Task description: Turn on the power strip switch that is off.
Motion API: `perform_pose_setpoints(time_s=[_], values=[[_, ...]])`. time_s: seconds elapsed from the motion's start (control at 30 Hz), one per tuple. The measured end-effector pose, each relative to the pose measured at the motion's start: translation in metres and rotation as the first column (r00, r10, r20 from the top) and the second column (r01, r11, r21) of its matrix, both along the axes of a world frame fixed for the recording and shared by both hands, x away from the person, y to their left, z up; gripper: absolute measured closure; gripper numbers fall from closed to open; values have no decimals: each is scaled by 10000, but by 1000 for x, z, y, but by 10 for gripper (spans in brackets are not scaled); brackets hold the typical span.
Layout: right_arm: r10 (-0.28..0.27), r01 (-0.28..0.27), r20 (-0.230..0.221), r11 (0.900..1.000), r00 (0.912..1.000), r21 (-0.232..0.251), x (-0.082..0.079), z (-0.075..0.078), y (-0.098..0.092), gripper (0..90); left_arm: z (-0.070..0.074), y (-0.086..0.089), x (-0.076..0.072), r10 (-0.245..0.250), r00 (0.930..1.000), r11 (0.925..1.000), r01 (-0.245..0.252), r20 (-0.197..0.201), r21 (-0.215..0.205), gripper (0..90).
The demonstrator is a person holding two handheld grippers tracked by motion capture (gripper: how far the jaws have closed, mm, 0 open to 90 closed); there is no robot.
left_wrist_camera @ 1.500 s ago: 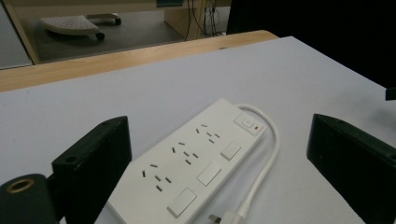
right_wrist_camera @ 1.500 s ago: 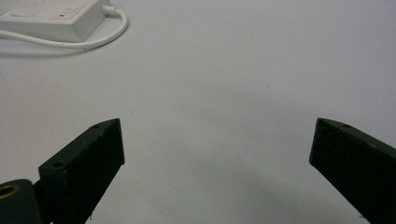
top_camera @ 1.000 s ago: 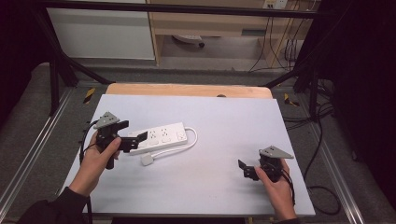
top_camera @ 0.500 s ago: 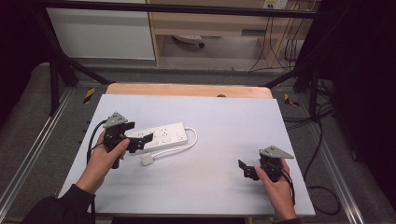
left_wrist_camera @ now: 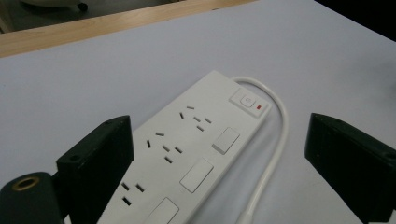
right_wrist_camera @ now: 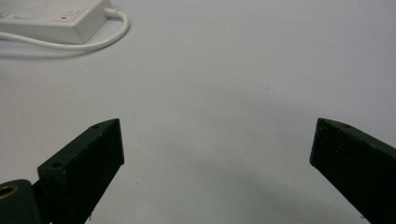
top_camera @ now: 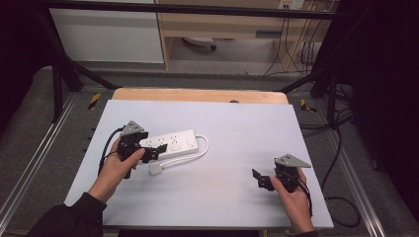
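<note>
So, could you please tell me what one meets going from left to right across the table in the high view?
Left tongs → white power strip → looped white cable → bare stretch of the table → right tongs.

1. The power strip [left_wrist_camera: 196,154] is smooth white plastic with a slight sheen.
2. Under it, the table top [top_camera: 237,128] is matt pale grey.
3. Beyond the power strip, the table's far edge [top_camera: 197,95] looks like bare light wood.
4. The left gripper [left_wrist_camera: 224,158] has matt black jaws.
</note>
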State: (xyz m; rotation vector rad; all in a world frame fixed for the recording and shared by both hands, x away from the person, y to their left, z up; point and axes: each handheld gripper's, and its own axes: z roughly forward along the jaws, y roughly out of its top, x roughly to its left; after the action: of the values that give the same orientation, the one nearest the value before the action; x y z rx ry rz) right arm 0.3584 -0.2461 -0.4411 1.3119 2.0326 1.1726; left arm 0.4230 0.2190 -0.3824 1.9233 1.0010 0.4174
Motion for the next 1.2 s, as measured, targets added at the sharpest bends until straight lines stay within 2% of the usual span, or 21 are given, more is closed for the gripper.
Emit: perform_pose_setpoints(time_s=[0.2, 0.47, 0.57, 0.63, 0.93, 1.2], values=[[0, 0, 13, 10000, 10000, 7, 0, 0, 0, 33, -6, -2, 3, 38, 10000, 10000, -38, 1, 80, 87], [12, -12, 25, 10000, 10000, -28, 0, 0, 0, 33, -19, -4, 5, 112, 9994, 9997, -104, -326, 224, 93], [23, -23, 30, 10000, 10000, -40, 0, 0, 0, 33, -22, -5, 5, 149, 9986, 9987, -124, -514, 492, 96], [12, -12, 17, 10000, 10000, -26, 0, 0, 0, 33, -23, -5, 6, 187, 9982, 9985, -158, -564, 519, 103], [8, -8, 4, 10000, 10000, 6, 0, 0, 0, 33, -28, -8, 7, 165, 9978, 9983, -129, -637, 571, 108], [50, -50, 4, 10000, 10000, -38, 0, 0, 0, 33, -33, -12, 8, 142, 9976, 9968, -88, -680, 795, 168]])
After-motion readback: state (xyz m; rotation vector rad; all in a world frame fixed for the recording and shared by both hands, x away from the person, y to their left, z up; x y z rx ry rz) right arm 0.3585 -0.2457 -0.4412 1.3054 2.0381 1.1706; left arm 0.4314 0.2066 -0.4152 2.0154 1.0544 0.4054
